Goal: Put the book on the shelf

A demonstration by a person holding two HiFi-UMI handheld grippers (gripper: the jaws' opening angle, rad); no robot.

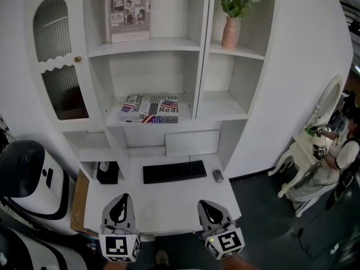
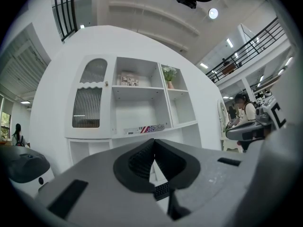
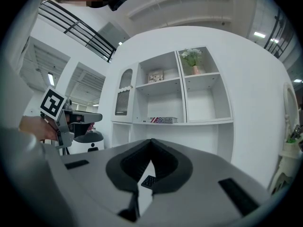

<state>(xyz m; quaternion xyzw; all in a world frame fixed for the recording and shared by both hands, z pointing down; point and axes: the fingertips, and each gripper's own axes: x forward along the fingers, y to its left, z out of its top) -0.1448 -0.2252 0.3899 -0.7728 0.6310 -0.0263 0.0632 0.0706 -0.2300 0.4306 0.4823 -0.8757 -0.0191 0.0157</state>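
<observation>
The flag-printed paperback book (image 1: 151, 109) lies flat in the middle-left compartment of the white shelf unit (image 1: 201, 49), at twelve o'clock from the two grippers. By the look of it, the placing is done. The left gripper (image 1: 121, 204) and the right gripper (image 1: 209, 210) hang low over the near edge of the white desk (image 1: 169, 204), well apart from the book. In each gripper's own view the fingers are pressed together with nothing between them.

Little is left to go wrong, but the book's near edge seems to sit close to the front lip of its shelf. A bump to the unit, or a gripper brushing that edge, could tip the book down onto the black keyboard (image 1: 174, 171) directly below it.

If either gripper reaches in to push the book deeper, fingers pressed together like this would poke at the cover and could skew the book rather than slide it.

A reach drifting towards one o'clock would come near the pink vase of white flowers (image 1: 230, 31) on the upper right shelf. The vase is tall and narrow and probably topples easily.

A low reach could also drag the keyboard or the grey mouse (image 1: 217, 175) across the desk.
</observation>
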